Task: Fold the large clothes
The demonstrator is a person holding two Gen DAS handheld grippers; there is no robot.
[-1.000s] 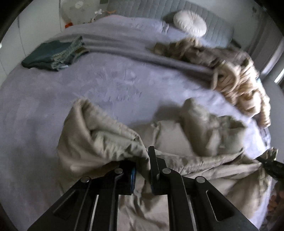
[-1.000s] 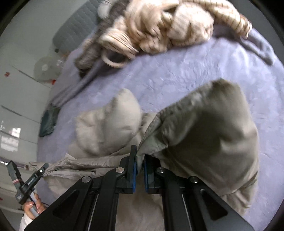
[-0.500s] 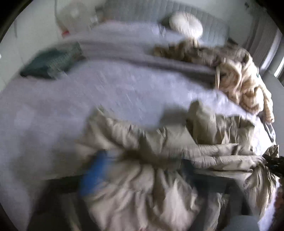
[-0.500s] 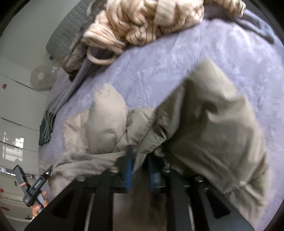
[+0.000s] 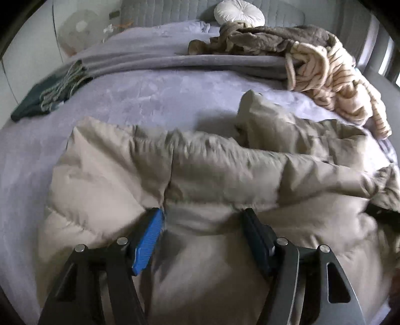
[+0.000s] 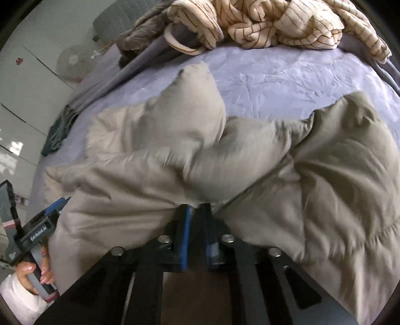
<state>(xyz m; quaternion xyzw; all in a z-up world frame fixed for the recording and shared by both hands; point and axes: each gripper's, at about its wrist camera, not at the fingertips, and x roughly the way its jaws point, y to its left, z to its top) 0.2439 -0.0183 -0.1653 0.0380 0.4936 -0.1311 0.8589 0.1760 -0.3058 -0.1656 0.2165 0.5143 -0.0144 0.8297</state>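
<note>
Beige puffer coat (image 5: 225, 175), long axis crosswise on bed (image 5: 125, 100), directly under both tongs. L tongs (image 5: 202, 220) apart after closing partway, fabric between, unpinched. R tongs (image 6: 196, 212) together, whether pinching the coat's near edge can't tell.

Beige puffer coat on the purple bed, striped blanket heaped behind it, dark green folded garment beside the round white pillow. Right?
Not quite: in the left wrist view the dark green garment lies at the bed's left edge, far from the round white pillow at the headboard. Coat and striped blanket are right.
</note>
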